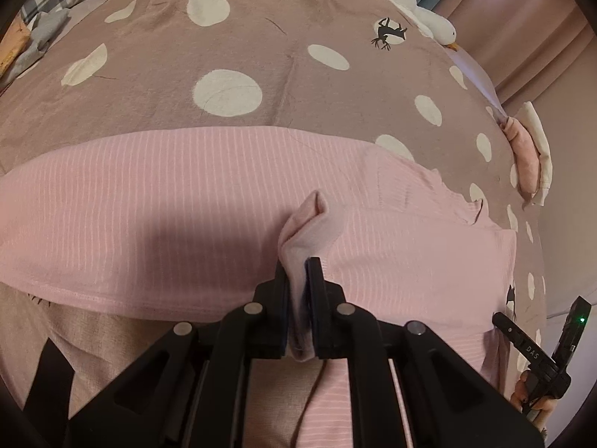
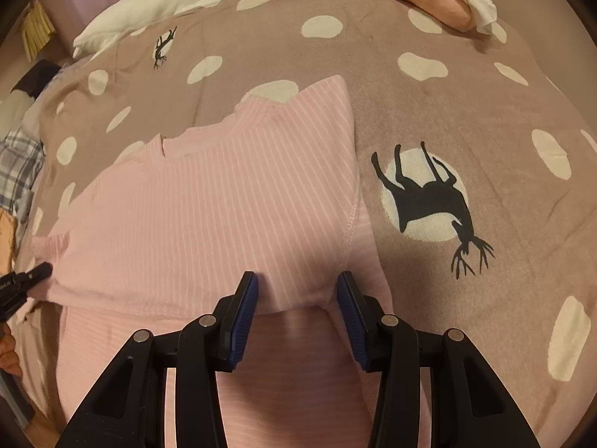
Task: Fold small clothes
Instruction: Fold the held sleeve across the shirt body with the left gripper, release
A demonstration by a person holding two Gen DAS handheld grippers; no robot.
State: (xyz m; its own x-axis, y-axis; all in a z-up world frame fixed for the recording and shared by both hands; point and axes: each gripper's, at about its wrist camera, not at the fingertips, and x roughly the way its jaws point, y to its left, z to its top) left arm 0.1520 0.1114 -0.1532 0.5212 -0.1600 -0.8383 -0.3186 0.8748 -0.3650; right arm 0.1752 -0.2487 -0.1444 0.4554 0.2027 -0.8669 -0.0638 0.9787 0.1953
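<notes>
Two grippers worked the pink top (image 1: pixel 179 201): the left gripper (image 1: pixel 298 280) pinched a fold of it, the right gripper (image 2: pixel 296 291) stood released. The fold should be laid flat, edges aligned, before letting go.

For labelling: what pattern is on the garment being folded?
The pink garment has thin white stripes, clearest in the right wrist view.

bedspread (image 2: pixel 447 112) open beyond pink top (image 2: pixel 224 205); folded pile (image 2: pixel 429 3), goose toy (image 2: pixel 168 0) block far edge.
</notes>
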